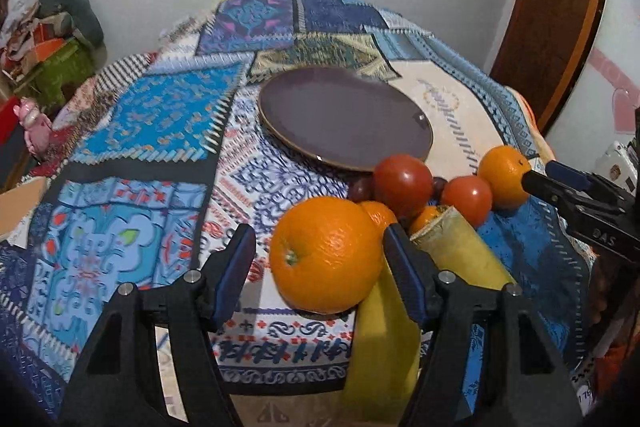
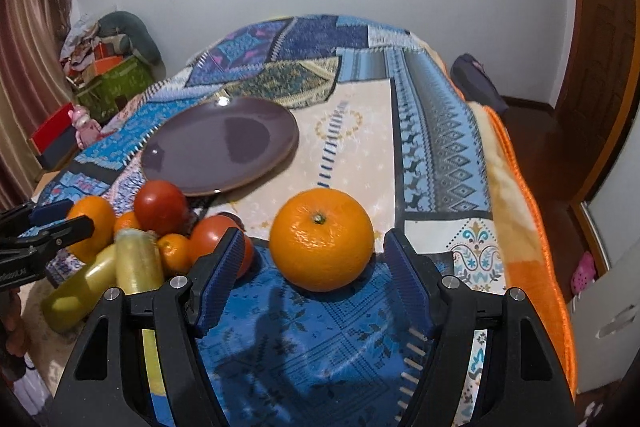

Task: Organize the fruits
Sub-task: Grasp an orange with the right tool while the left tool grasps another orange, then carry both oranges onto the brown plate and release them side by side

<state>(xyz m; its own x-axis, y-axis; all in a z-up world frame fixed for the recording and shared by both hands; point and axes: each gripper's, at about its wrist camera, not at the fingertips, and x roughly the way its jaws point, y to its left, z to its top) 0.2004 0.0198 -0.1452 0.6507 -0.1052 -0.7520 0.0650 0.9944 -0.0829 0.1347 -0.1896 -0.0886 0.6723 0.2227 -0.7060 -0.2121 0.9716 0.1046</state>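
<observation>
Currently nothing is sorted — the plate (image 1: 344,119) sits bare, each gripper's fingers (image 1: 236,267) wide around one orange (image 2: 321,240), neither clamped; fruit pile (image 1: 440,195) remains.

Round dark-purple ceramic plate (image 1: 344,117): glazed, glossy w/ light glints, thin brown unglazed-looking rim. Patchwork-print blue cloth table cover (image 1: 152,131): woven, matt, slightly napped. Big round orange (image 1: 326,255): pebbled peel, waxy sheen; second big orange (image 2: 321,245) same dimpled skin. Red round tomatoes (image 1: 403,183): smooth, shiny. Yellow bananas (image 2: 138,261): smooth, dull satin. Left gripper (image 1: 319,269) & right gripper (image 2: 314,267): matt black plastic, ribbed blue rubbery pads, bright metal pins. Brown door (image 1: 548,27): varnished wood.
</observation>
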